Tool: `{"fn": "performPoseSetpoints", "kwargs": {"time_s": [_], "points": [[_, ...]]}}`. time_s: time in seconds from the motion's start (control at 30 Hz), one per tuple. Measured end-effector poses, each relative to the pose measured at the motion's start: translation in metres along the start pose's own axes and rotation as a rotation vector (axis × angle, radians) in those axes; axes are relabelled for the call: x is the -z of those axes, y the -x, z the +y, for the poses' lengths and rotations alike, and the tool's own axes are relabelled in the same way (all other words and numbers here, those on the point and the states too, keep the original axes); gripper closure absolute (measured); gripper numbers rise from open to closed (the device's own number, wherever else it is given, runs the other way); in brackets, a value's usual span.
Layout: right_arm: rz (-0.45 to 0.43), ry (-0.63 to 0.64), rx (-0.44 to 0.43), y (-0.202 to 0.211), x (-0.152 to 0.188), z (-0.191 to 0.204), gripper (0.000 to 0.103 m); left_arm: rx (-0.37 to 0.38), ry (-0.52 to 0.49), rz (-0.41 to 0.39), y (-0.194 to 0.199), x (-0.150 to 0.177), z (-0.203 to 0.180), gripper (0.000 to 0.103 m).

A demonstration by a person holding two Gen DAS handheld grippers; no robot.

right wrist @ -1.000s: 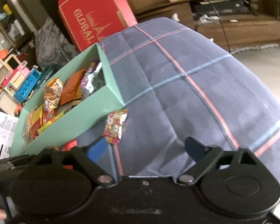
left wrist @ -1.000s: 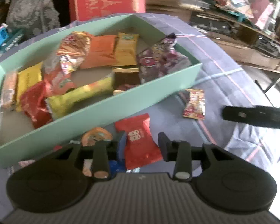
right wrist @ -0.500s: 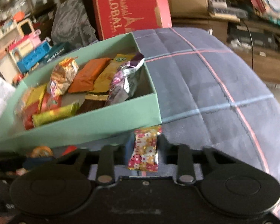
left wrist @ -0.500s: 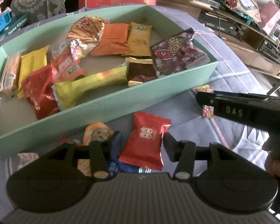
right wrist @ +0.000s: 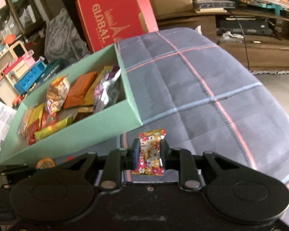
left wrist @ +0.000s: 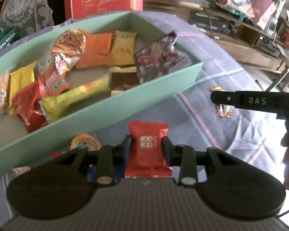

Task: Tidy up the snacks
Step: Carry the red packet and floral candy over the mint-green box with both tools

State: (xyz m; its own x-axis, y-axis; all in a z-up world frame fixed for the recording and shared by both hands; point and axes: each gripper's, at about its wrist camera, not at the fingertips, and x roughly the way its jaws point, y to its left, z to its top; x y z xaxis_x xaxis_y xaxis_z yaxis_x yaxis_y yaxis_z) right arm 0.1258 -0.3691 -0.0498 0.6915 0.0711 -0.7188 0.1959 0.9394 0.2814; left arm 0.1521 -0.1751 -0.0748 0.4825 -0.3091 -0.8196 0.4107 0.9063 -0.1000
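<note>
Left wrist view shows the left tool (left wrist: 146,147), its jaws just narrowed, gripping a red packet (left wrist: 148,150); right wrist view shows the right tool (right wrist: 149,150) clamping a flowered candy (right wrist: 150,152). Beyond, the green box (left wrist: 125,104) holds many snacks.

Both wrist views close, angled down; share mint box (left wrist: 113,105).

Red carton (right wrist: 115,17) (lettered GLOBAL) behind the plaid cloth (right wrist: 202,96), toy kitchen (right wrist: 19,67) left
</note>
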Motion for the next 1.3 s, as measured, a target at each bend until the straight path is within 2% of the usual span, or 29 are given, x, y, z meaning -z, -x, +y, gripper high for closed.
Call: {"fn": "performPoseSetpoints", "kwargs": {"time_s": [0.2, 0.5, 0.73, 1.07, 1.1, 1.13, 1.17, 1.23, 1.27, 1.3], "points": [[-0.068, 0.002, -0.031, 0.022, -0.029, 0.006, 0.082, 0.022, 0.043, -0.079, 0.031, -0.022, 0.006, 0.07], [-0.096, 0.02, -0.12, 0.011, -0.084, 0.041, 0.082, -0.03, 0.143, -0.176, 0.054, -0.073, 0.05, 0.07], [-0.061, 0.019, -0.126, -0.022, -0.111, 0.057, 0.082, -0.052, 0.188, -0.171, 0.039, -0.102, 0.079, 0.07], [-0.034, 0.084, -0.115, -0.056, -0.125, 0.08, 0.081, -0.07, 0.208, -0.133, 0.005, -0.11, 0.093, 0.069], [-0.033, 0.09, -0.115, -0.059, -0.126, 0.081, 0.078, -0.076, 0.21, -0.132, 0.003, -0.11, 0.093, 0.067], [-0.037, 0.09, -0.114, -0.06, -0.126, 0.081, 0.076, -0.085, 0.213, -0.133, 0.002, -0.11, 0.094, 0.052], [-0.043, 0.088, -0.117, -0.06, -0.126, 0.082, 0.07, -0.095, 0.218, -0.134, 0.001, -0.111, 0.094, 0.026], [-0.053, 0.083, -0.121, -0.059, -0.126, 0.084, 0.051, -0.123, 0.22, -0.158, 0.003, -0.109, 0.093, 0.006], [-0.063, 0.078, -0.116, -0.057, -0.125, 0.084, 0.028, -0.138, 0.211, -0.168, 0.003, -0.108, 0.091, 0.002], [-0.082, 0.074, -0.112, -0.054, -0.123, 0.084, 0.01, -0.144, 0.204, -0.165, 0.003, -0.108, 0.091, 0.002]]}}
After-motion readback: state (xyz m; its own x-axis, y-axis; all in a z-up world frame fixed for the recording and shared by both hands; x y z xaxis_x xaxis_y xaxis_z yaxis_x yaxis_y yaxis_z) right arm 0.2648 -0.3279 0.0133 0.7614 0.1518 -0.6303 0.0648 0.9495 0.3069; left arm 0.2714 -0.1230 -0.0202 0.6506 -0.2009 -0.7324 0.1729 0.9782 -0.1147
